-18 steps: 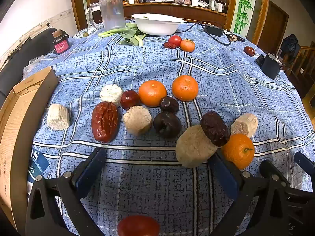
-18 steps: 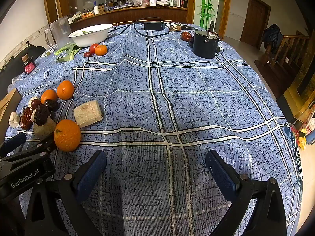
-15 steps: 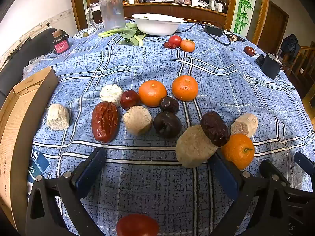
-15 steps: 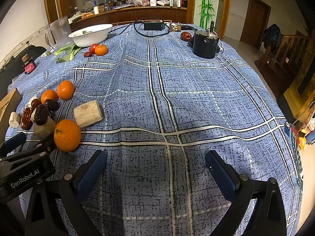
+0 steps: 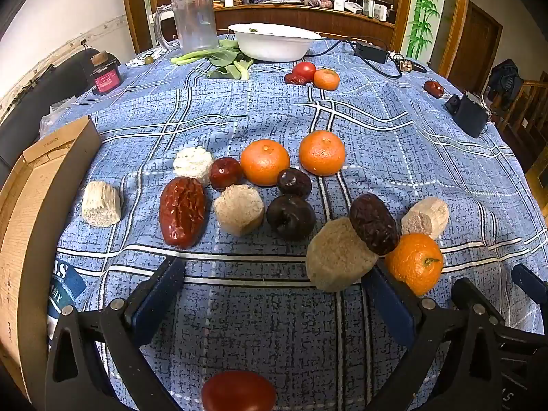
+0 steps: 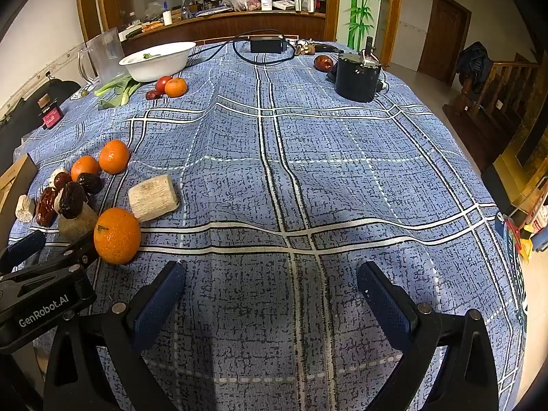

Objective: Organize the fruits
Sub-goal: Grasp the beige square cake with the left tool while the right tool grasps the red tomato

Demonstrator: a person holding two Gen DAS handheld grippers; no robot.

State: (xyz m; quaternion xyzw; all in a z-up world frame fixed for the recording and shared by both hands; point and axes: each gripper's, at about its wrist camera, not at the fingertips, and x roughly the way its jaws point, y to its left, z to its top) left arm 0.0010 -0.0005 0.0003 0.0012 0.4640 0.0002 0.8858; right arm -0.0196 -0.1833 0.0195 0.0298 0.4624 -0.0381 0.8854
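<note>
A cluster of fruit lies on the blue checked tablecloth (image 5: pixel 376 130): two oranges (image 5: pixel 265 161) at the back, a long red date (image 5: pixel 182 210), dark dates (image 5: pixel 291 217), pale cane pieces (image 5: pixel 239 209). A third orange (image 5: pixel 414 263) sits by a cane piece (image 5: pixel 337 254) with a dark date (image 5: pixel 374 223) on it. My left gripper (image 5: pixel 270 296) is open and empty just before the cluster; a red fruit (image 5: pixel 238 392) lies under it. My right gripper (image 6: pixel 270 299) is open and empty over bare cloth, right of the orange (image 6: pixel 117 235).
A cardboard box (image 5: pixel 30 226) stands at the left edge. At the back are a white bowl (image 5: pixel 274 42), a clear jug (image 5: pixel 193 20), greens (image 5: pixel 226 61), a tomato and an orange (image 5: pixel 325 78). A black device (image 6: pixel 358 72) and cables lie far right.
</note>
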